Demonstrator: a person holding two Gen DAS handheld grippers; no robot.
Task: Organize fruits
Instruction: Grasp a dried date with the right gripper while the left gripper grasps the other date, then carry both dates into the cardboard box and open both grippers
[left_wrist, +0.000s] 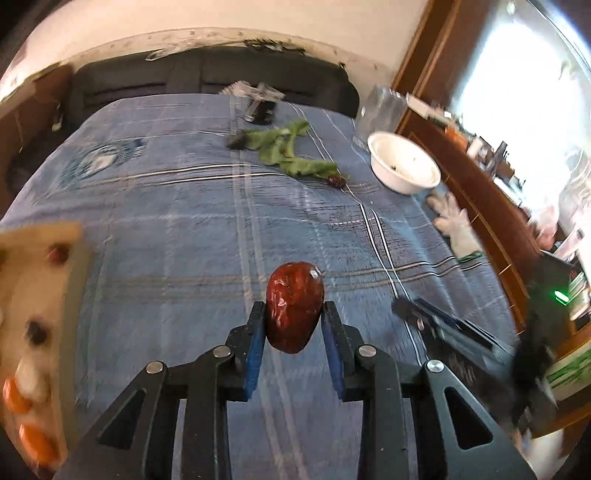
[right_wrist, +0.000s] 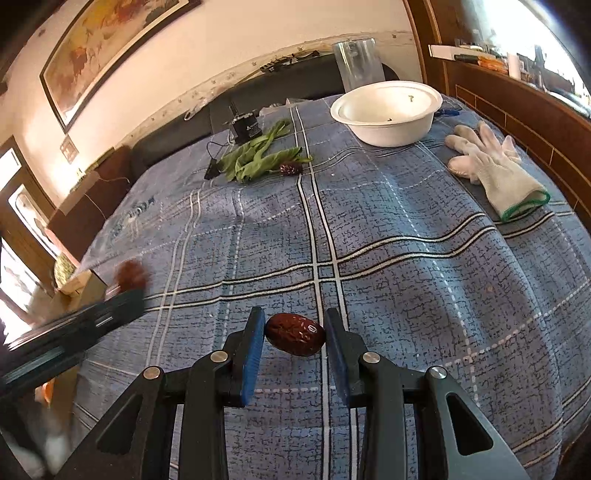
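Note:
My left gripper (left_wrist: 294, 314) is shut on a wrinkled red date (left_wrist: 294, 310) and holds it upright above the blue plaid cloth (left_wrist: 184, 229). A wooden tray (left_wrist: 48, 288) with small fruits lies at the left edge. My right gripper (right_wrist: 294, 332) is shut on a second red date (right_wrist: 295, 333), held sideways just above the cloth (right_wrist: 406, 240). The left gripper with its date (right_wrist: 130, 275) shows blurred at the left of the right wrist view. A third date (right_wrist: 290, 168) lies by green leaves (right_wrist: 258, 157), and it also shows in the left wrist view (left_wrist: 336, 181).
A white bowl (right_wrist: 388, 118) stands at the far right with a clear glass container (right_wrist: 358, 66) behind it. A white glove (right_wrist: 495, 166) lies to the right. A small black device (right_wrist: 245, 127) with a cable sits at the far edge. A wooden ledge (right_wrist: 517, 103) borders the right side.

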